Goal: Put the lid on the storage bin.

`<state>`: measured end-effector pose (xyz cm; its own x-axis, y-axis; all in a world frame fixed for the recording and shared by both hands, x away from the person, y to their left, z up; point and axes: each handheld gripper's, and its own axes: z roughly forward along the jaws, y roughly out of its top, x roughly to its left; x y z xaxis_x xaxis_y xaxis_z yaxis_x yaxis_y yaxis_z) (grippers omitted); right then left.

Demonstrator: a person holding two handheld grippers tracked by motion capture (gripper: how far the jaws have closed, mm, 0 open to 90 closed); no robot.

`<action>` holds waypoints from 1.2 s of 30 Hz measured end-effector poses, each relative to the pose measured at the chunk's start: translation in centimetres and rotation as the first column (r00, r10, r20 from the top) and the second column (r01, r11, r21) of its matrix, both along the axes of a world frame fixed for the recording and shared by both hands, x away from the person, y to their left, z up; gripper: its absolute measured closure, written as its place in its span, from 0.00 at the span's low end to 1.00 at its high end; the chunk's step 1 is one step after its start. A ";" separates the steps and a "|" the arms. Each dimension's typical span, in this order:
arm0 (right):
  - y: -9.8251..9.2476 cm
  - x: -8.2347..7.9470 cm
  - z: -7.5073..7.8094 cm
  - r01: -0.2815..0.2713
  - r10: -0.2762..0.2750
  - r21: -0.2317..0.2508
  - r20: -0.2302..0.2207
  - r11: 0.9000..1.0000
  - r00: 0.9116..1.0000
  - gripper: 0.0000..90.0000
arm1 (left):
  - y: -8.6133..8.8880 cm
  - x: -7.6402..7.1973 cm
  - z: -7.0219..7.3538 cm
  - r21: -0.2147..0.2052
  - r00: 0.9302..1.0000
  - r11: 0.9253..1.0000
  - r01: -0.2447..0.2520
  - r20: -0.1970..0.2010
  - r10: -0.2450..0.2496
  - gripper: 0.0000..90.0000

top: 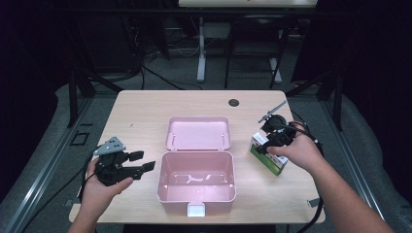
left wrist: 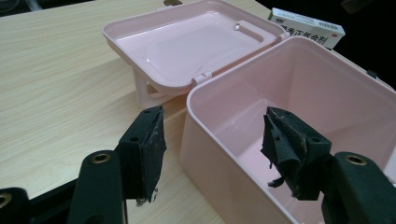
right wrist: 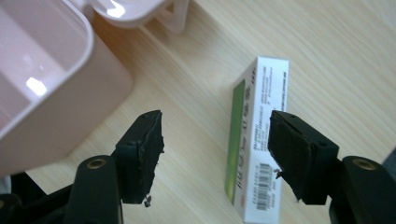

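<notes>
On the table (top: 136, 116), the right claw (right wrist: 215, 154) gapes around a white-green carton (right wrist: 254, 154); the left claw (left wrist: 212, 149) gapes beside the pink box (top: 197, 182).

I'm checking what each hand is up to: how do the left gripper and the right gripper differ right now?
The left gripper hovers beside the open pink box, its jaws straddling the box's near wall, nothing between them; the right gripper sits over the white-and-green carton, one jaw beside it, one above. The left gripper carries a grey plate on top; I can't make one out on the right gripper. Both are open and hold nothing.
</notes>
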<state>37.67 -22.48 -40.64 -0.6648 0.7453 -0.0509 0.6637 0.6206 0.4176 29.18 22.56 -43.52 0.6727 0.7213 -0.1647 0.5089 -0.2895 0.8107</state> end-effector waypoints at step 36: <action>-1.3 6.7 -4.7 0.055 -0.110 -0.229 -0.231 0.972 0.967 0.51 | 0.6 0.4 -0.4 -0.002 1.000 1.000 -0.016 -0.008 0.016 0.44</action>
<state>44.34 -23.80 -45.36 -0.6141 0.7865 -0.0649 0.7803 0.6175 0.0994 29.61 23.21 -43.97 0.6598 0.7316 -0.1716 0.5198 -0.2795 0.8073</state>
